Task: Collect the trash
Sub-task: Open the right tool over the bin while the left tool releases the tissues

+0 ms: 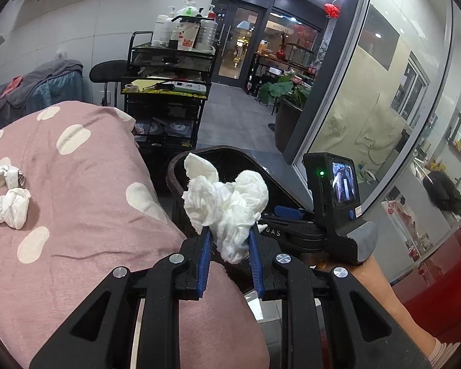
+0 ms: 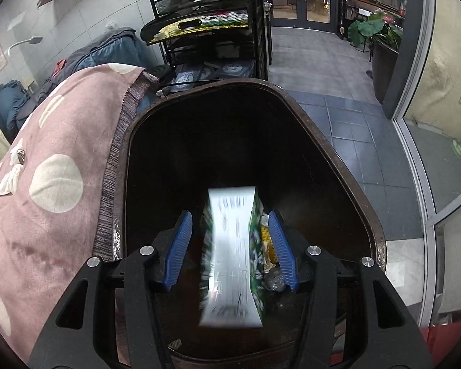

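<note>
Between our left gripper's [image 1: 229, 240] blue pads sits a crumpled white tissue wad [image 1: 227, 206], pinched firmly and held near the dark bin [image 1: 176, 166] but not yet over its mouth. Our right gripper [image 2: 230, 246] hangs above the bin's opening, jaws wide, with a blurred green-and-white carton [image 2: 232, 258] between the pads but touching neither, apparently dropping in; some wrappers already lie below. We judge the job partly done: two more crumpled tissues [image 1: 7, 209] and a small wrapper [image 1: 7, 175] remain on the pink spotted bedcover [image 1: 86, 215] at far left.
</note>
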Available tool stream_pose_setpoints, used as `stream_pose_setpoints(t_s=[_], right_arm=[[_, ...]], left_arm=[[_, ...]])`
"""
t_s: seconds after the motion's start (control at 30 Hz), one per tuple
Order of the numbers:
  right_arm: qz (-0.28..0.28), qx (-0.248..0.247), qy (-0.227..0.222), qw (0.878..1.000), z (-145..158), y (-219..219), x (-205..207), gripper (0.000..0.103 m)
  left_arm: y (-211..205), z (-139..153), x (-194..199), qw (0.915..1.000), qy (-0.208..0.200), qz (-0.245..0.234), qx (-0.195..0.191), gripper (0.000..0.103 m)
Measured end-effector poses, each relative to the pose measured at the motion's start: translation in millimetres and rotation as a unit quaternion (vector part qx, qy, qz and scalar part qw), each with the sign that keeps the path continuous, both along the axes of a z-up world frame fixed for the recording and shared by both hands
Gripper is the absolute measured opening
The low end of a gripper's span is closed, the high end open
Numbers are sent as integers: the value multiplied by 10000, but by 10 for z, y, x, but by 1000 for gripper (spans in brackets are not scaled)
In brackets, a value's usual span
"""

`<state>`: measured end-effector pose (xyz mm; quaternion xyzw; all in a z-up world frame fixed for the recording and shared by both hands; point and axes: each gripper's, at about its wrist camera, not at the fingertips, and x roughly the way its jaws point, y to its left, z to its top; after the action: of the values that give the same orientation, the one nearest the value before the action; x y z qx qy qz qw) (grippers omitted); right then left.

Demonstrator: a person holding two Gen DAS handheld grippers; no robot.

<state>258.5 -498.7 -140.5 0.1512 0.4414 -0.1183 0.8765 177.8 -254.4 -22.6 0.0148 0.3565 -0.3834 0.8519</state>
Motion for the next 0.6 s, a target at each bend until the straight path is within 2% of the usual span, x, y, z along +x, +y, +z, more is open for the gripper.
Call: stream_pose_setpoints(t_s=[0.13, 0.23, 0.43, 0.5, 0.53, 0.6], right_arm=[[-38, 45, -158, 9999, 38, 8, -78, 53], [-103, 36, -329, 9994, 93, 39, -180, 61], [-194, -92, -619, 9978, 232, 89, -440, 62], [-267, -115, -708, 9971, 286, 83, -532, 66], [-299, -141, -757, 9966, 316, 82, -577, 72], [-350, -227, -842, 9956, 382, 83, -661, 73]], left_arm=[[-57, -16, 28, 10000, 12, -33, 29, 22], [-105, -13, 45, 10000, 2, -62, 29, 22], [-254, 14, 99, 9999, -16, -154, 45, 22], [-325, 40, 129, 9998, -42, -198, 49, 22], [-360, 44, 142, 9997, -44, -217, 56, 22], [-440, 47, 181, 9996, -8, -267, 65, 22]])
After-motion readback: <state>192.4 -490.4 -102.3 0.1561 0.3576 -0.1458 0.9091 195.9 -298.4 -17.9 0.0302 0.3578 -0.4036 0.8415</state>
